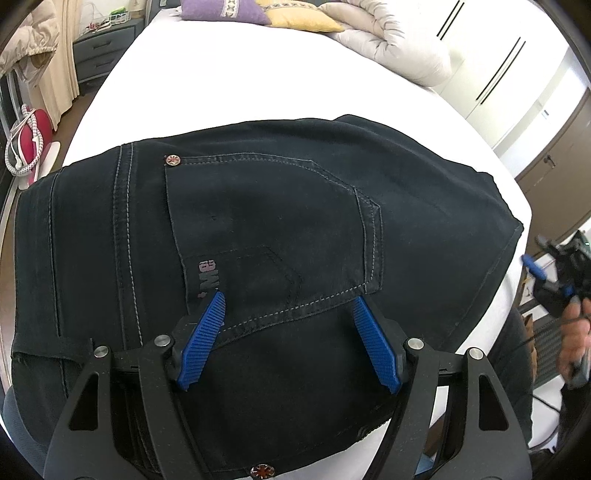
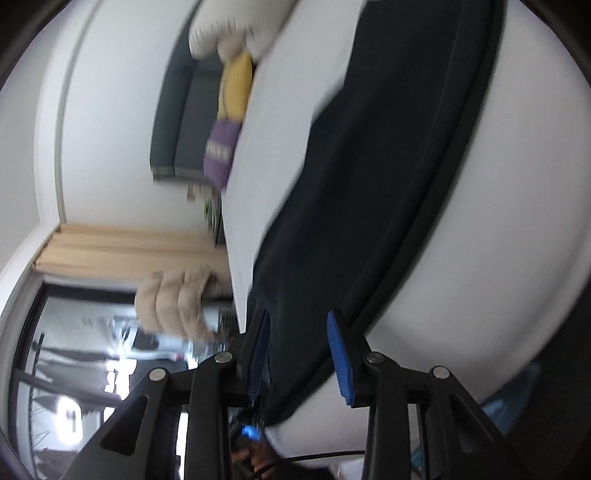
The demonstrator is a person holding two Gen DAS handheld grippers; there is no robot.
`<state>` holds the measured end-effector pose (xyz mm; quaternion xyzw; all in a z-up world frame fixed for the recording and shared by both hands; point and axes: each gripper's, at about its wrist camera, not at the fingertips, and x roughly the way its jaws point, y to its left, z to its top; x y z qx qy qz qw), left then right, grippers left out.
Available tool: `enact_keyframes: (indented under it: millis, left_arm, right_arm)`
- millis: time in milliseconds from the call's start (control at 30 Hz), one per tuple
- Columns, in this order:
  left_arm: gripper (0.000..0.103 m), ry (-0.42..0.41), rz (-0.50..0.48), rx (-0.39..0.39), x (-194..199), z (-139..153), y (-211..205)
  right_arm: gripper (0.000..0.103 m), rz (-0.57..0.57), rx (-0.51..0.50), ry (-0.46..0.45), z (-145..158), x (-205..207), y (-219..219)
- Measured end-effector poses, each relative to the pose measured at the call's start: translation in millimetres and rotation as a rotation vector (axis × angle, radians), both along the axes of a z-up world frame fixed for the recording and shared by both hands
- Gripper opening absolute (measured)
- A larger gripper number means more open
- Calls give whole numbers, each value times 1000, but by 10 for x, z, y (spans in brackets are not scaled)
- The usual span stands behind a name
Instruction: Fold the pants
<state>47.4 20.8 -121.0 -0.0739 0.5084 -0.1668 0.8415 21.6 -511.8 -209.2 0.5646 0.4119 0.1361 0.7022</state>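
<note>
Dark navy jeans (image 1: 258, 221) lie folded on the white bed (image 1: 221, 81), back pocket and rivet facing up. My left gripper (image 1: 288, 301) hovers just above the seat of the jeans, its blue fingers (image 1: 207, 332) spread wide, holding nothing. My right gripper (image 2: 301, 321) is off the bed's right side, rolled sideways, with the jeans (image 2: 369, 184) seen along their edge. Its blue fingers (image 2: 340, 354) stand apart and empty. It also shows in the left wrist view (image 1: 546, 277) with the person's hand.
Purple and yellow pillows (image 1: 221, 13) and a rolled cream duvet (image 1: 388, 40) lie at the head of the bed. A grey nightstand (image 1: 99, 55) and a red iron (image 1: 29, 140) stand to the left. White wardrobe doors (image 1: 509, 66) are on the right.
</note>
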Motion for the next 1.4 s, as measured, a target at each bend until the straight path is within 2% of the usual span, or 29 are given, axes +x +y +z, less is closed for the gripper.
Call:
enact_keyframes:
  millis: [133,200,300,567,600,733,800,867,967,1067,1133,1200,1267,1333,1400]
  left_arm:
    - [71,-1,2,-19,-27,6,69]
    - [71,-2,7,-28,-40,6,107]
    - [71,-4,9,-25,-40,27,129]
    - [71,-5,11,-28,-70,29,162]
    - [71,-5,11,-27,-63,50,161]
    - [71,-4,10,-26,-59,48,168]
    - [71,-4,8,-21,-53,49,142]
    - [71,-3,4,-16,-60,56,136]
    - [71,0,-18,7,-72,76,113]
    - [71,-3,-41,55,-105,103,87]
    - [71,4,-21,79,-132,99,152]
    - [71,9,-11,31,-171,88,257]
    - [71,6,-9,29,-192,91,283]
    - [71,2,-4,40,-214,99,268]
    - [71,-2,16,37,-229,121,259]
  right_arm:
    - [37,58,36,73,-152,37,282]
    - [47,58,39,84,-153,56,306]
    - [56,53,42,94,-160,78,324]
    - [56,75,76,97,-244,240,499]
    - [55,75,84,101,-271,262,520]
    - [36,104,82,112,-331,342,644]
    - [18,131,68,119,-367,354,707]
    - [6,156,48,129,-406,349,760]
    - [3,161,6,121,-397,298,758]
    - [2,147,12,120,-413,188,726]
    - [2,149,0,109,-418,127,731]
    - [2,155,-10,106,-409,139,750]
    - [3,175,-8,100,-397,181,761]
    - [7,176,18,109,-424,201,747]
    - [26,154,71,106,-446,206,741]
